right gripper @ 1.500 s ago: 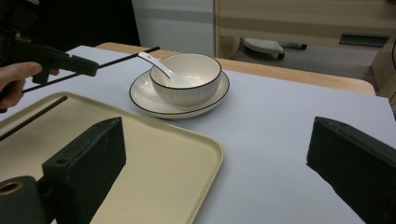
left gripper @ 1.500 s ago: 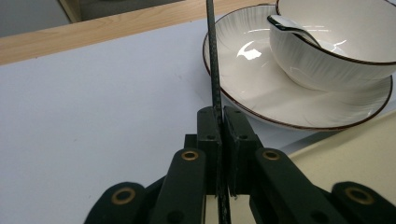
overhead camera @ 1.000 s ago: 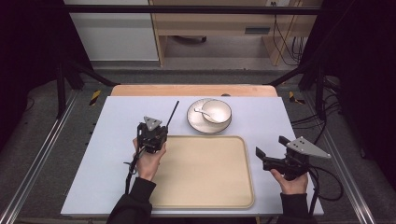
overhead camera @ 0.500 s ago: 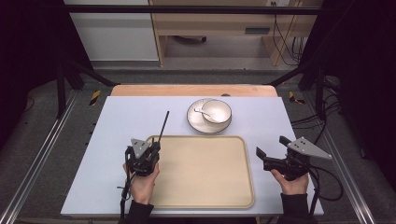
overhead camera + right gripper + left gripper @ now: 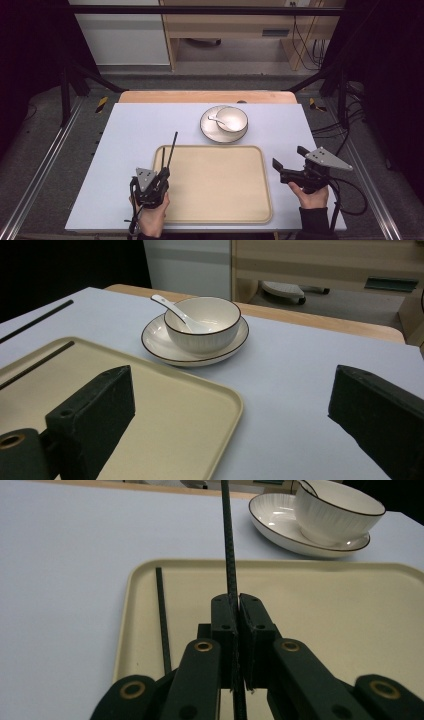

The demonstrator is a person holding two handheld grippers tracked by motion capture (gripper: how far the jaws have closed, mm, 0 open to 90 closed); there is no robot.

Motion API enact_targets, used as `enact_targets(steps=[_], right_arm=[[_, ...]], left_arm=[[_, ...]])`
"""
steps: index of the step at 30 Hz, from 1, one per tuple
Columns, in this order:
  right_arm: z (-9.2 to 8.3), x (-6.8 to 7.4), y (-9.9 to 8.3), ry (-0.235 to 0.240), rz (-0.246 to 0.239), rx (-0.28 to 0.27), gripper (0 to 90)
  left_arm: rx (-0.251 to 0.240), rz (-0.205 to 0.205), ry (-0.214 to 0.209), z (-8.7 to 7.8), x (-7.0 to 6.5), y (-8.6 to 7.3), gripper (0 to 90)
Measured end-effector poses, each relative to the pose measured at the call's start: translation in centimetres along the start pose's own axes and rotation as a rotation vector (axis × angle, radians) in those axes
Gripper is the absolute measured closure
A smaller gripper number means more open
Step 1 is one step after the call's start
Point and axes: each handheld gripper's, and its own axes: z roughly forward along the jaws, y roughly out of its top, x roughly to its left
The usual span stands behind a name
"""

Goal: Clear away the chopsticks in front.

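My left gripper (image 5: 163, 175) is at the near left corner of the beige tray (image 5: 220, 210), shut on a thin black chopstick (image 5: 172, 148) that points away past the tray's far rim. In the left gripper view that chopstick (image 5: 229, 550) runs up from between the closed jaws. A second black chopstick (image 5: 161, 612) lies in the tray along its left rim, and the high view has this chopstick (image 5: 162, 156) just left of the held one. My right gripper (image 5: 290, 158) hovers open off the tray's right edge, and its jaws (image 5: 232, 390) hold nothing.
A white bowl (image 5: 231, 119) with a white spoon (image 5: 172, 307) in it stands on a white plate (image 5: 210, 131) beyond the tray's far rim. The pale blue table (image 5: 130, 130) ends at a wooden strip at the back. A cable trails from each gripper.
My left hand has come back toward the near edge and lower, bringing the chopstick from left of the plate to the tray's near left corner. The right hand has not moved.
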Motion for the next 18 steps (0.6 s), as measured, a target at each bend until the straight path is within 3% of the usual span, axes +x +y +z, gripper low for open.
enact_targets(steps=[6,18], right_arm=[[0.1,0.0,0.0,0.002,0.001,0.004,4.7],[0.2,0.1,-0.1,0.002,-0.001,0.007,4.7]], left_arm=[[0.028,-0.029,-0.001,-0.2,0.1,-1.5,85.1],[0.077,-0.01,0.017,0.2,-0.6,-3.2,85.1]])
